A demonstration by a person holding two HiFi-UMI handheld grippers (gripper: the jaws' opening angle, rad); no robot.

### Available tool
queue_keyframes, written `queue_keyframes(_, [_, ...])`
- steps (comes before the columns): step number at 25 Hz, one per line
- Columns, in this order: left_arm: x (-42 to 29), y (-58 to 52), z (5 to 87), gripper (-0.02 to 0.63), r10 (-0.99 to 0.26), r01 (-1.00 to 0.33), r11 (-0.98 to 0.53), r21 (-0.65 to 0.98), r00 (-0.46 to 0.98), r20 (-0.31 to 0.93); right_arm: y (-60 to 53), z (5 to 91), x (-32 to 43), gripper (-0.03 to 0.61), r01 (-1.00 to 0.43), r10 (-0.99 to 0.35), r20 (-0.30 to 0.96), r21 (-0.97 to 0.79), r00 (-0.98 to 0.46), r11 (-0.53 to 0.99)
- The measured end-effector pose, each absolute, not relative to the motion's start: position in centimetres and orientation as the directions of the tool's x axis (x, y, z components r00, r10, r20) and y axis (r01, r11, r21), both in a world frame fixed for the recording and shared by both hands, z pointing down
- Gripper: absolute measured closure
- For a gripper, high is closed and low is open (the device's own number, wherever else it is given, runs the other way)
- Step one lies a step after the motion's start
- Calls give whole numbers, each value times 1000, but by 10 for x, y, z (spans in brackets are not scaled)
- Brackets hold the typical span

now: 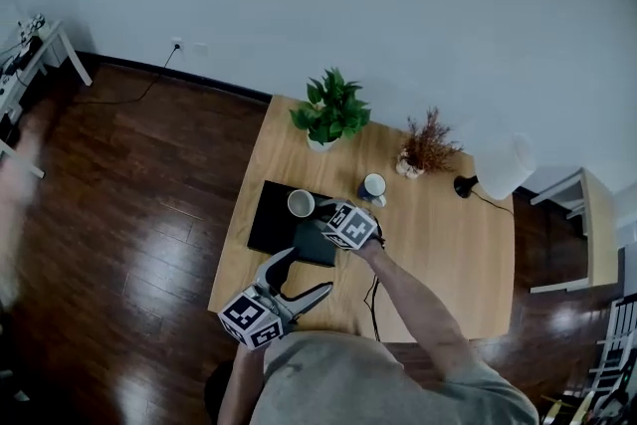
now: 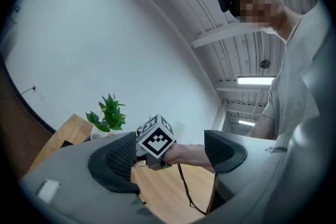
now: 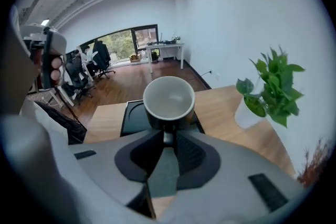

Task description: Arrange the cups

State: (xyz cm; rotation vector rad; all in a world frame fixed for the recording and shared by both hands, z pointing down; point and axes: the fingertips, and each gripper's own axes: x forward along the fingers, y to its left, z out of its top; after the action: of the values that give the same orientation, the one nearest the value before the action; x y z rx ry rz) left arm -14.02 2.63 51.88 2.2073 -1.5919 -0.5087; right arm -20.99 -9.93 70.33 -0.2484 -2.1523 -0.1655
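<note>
Black-walled cup [image 3: 169,99], pale inside, pinched by its handle in your right gripper [image 3: 167,140].
Your right jaws are closed tight on that handle, and the cup sits upright over the black tray [image 3: 131,113] on the wooden table [image 1: 438,244]. Your left gripper [image 2: 168,157] has its jaws wide apart with nothing between the pads, near the table's front edge. A blue cup [image 1: 374,186] stands just beyond the tray, with a green potted plant [image 1: 330,111], a dried plant [image 1: 428,146] and a white lamp [image 1: 505,166] farther back.
</note>
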Motion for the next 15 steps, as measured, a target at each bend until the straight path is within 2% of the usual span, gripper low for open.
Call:
queue_keyframes(7, [-185,56,527,224,-980,-844,-189,502,192,-45,-97,733,-253,494,268,69,887,63,-456,961])
queue_keyframes(15, [-182,59,533,224,-979,-834,-191,517,201,-39,-99,740,-260,495,258,33,915,78,-401,963])
